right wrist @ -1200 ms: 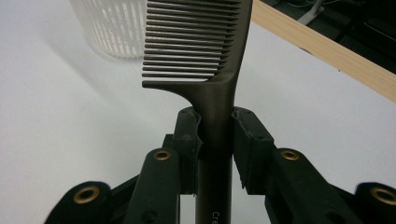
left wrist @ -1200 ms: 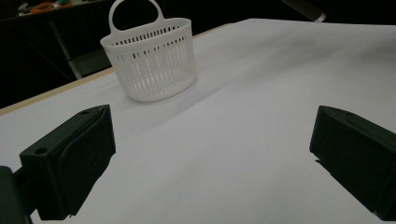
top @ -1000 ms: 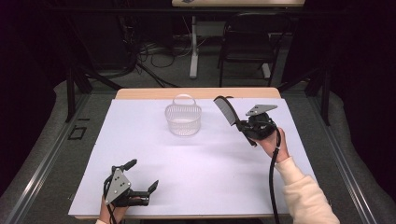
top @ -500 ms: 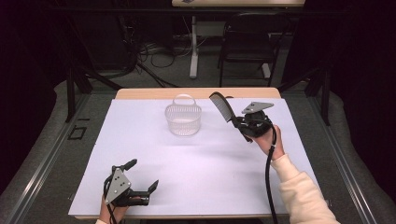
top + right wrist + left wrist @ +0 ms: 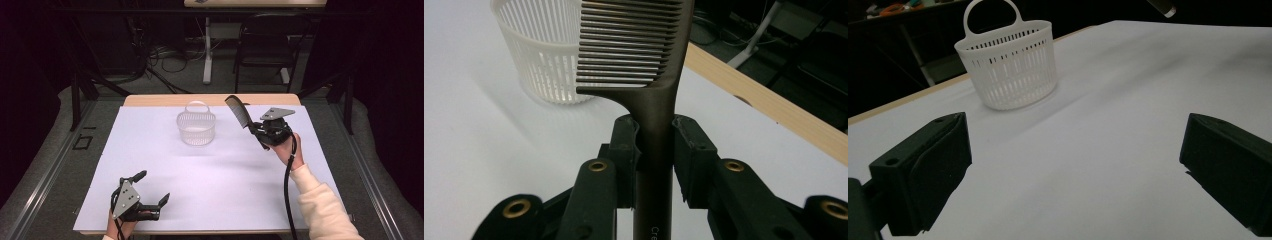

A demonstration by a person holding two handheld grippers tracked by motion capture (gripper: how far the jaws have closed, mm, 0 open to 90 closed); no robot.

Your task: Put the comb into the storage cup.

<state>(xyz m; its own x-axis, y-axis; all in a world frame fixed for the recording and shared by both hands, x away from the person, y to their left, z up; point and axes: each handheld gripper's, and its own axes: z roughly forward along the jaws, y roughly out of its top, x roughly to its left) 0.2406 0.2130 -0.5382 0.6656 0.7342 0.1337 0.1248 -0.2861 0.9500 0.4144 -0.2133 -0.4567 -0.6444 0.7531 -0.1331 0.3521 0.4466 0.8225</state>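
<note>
"Cre" (cut off) on comb (image 5: 655,150)

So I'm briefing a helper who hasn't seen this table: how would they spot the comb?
Start at the white sheet covering the table, then go to its far right, beside the white slatted basket. There the right gripper holds the comb by its handle, raised off the sheet. It is the one dark, flat, toothed thing.

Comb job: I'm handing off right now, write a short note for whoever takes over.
Right hand-held gripper: shut on the comb at its handle, held above the table, right of the basket.
Left hand-held gripper: open, holding nothing, at the near left of the white sheet.
Done: comb picked up.
Left: probably carry it over the basket and let go; the comb is not yet in it.
</note>
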